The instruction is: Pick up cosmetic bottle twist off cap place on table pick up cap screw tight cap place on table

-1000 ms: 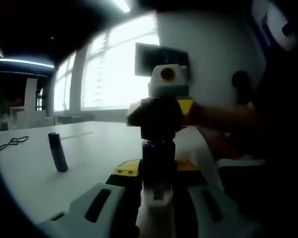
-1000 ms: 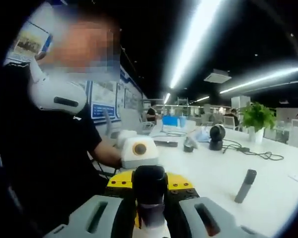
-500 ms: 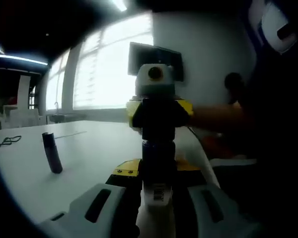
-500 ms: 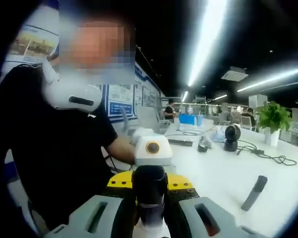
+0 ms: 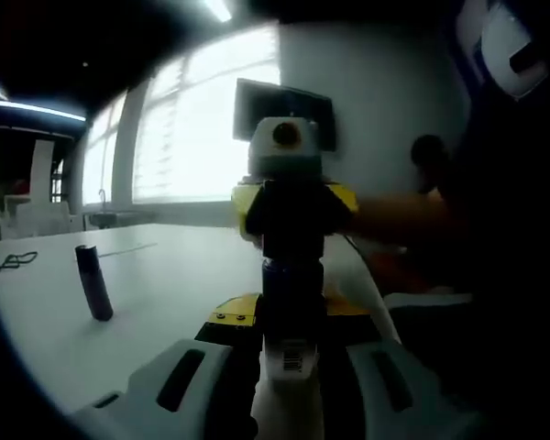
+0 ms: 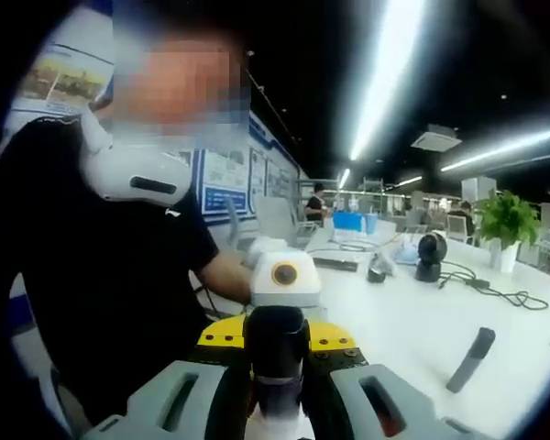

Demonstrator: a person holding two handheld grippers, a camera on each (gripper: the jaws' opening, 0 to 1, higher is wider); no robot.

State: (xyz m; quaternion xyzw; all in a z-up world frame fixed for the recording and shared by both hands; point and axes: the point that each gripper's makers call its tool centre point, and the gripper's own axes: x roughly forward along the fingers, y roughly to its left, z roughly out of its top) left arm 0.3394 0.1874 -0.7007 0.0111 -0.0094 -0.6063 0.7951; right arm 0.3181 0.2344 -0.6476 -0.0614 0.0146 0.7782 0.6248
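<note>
The cosmetic bottle (image 5: 291,359) has a white body with a barcode and a dark upper part. My left gripper (image 5: 291,367) is shut on the white body, which stands between its grey jaws. Above it, my right gripper (image 5: 293,215), black and yellow, comes in from the right and is clamped on the bottle's top. In the right gripper view the black cap (image 6: 276,341) sits between the jaws of my right gripper (image 6: 276,390), shut on it, with a strip of the white body (image 6: 277,427) below. The bottle is held up above the white table (image 5: 174,275).
A slim dark cylinder (image 5: 93,282) stands tilted on the table, also seen as the dark cylinder (image 6: 470,359). A cable (image 6: 495,293), a round black device (image 6: 429,252) and a plant (image 6: 506,220) lie farther off. The person in a black shirt (image 6: 101,275) is close behind the grippers.
Both views have shifted a little with the hands. In the left gripper view the right gripper has drifted slightly left and up. Both grips on the bottle are unchanged.
</note>
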